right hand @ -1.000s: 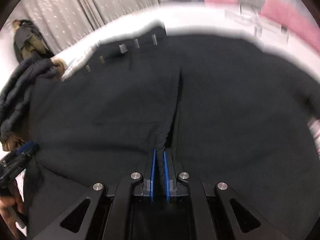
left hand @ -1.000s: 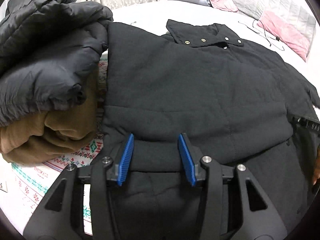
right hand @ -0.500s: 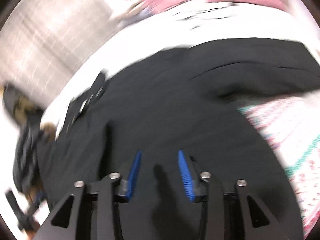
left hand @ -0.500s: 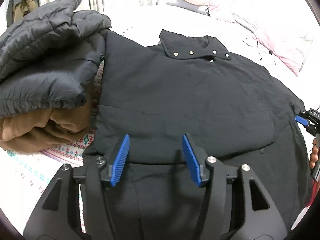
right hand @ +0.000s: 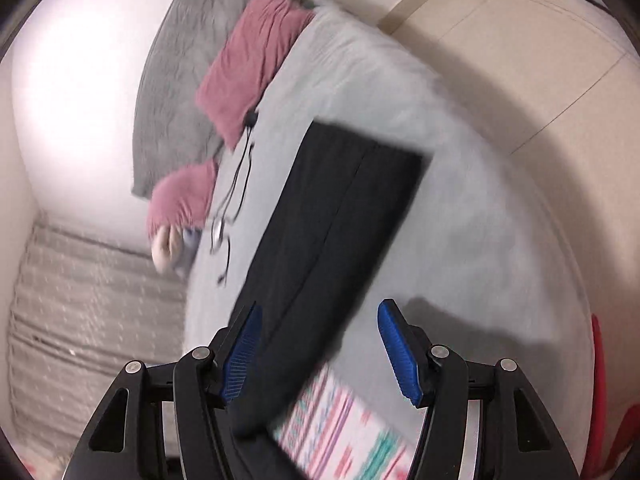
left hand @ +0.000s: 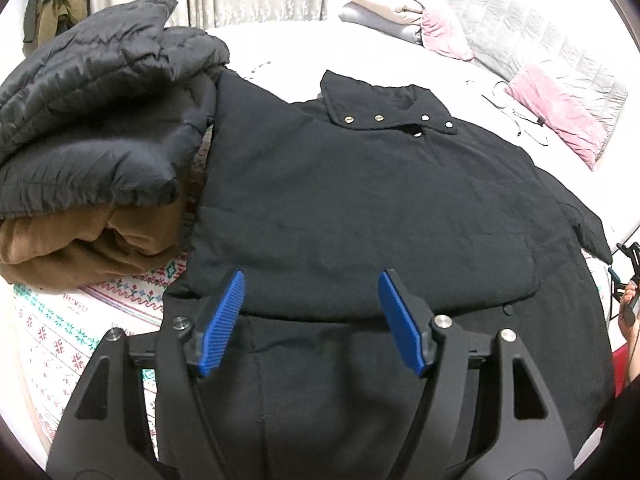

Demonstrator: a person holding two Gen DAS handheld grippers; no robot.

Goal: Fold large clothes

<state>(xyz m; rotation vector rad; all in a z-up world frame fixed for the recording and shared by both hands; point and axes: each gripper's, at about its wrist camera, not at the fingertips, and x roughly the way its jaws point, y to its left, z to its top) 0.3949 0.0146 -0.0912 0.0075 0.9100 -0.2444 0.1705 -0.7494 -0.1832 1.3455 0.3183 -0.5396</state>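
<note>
- I see one black coat [left hand: 360,200] lying flat.
- Two folded things: one puffy jacket [left hand: 92,120], one brown top [left hand: 80,244].
- Two pink pillows [left hand: 560,108].
- My two claws: left [left hand: 312,320], right [right hand: 320,344].

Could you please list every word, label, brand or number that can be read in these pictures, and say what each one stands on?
No text can be read with confidence.
Patterned bedsheet: a faint line of small capital letters in the left wrist view, too small and blurred to read.
Black coat: its collar snaps are plain; no label shows.
Left gripper and right gripper: no markings show.
</note>
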